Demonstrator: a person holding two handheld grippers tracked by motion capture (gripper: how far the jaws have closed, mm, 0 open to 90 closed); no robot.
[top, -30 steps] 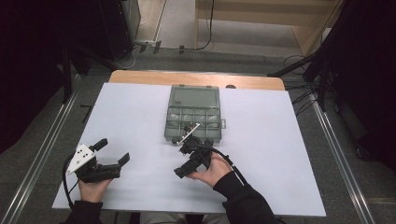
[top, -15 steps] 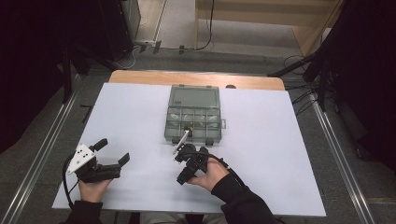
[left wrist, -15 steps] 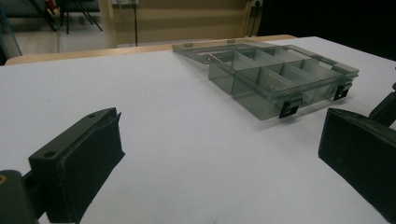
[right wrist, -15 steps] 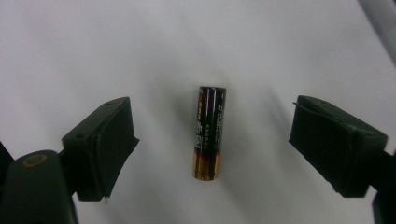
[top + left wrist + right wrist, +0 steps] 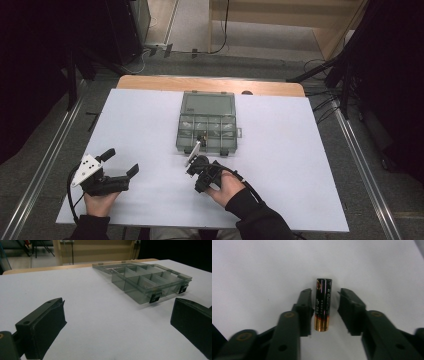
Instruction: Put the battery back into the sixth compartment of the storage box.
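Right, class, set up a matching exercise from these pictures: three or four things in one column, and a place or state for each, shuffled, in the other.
Things:
1. battery
2. compartment box
3. left gripper
4. right gripper

Places or states:
A. lid folded back flat, at the table's middle
B. jaws wide apart over bare white table
C. lying on the table between two black jaws
D. jaws have just been closing, one on each side of the battery, a gap left on one side

Pairs: 1-C, 2-A, 3-B, 4-D

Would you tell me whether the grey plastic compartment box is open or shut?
Open: the grey plastic compartment box has its lid folded back flat, compartments exposed.
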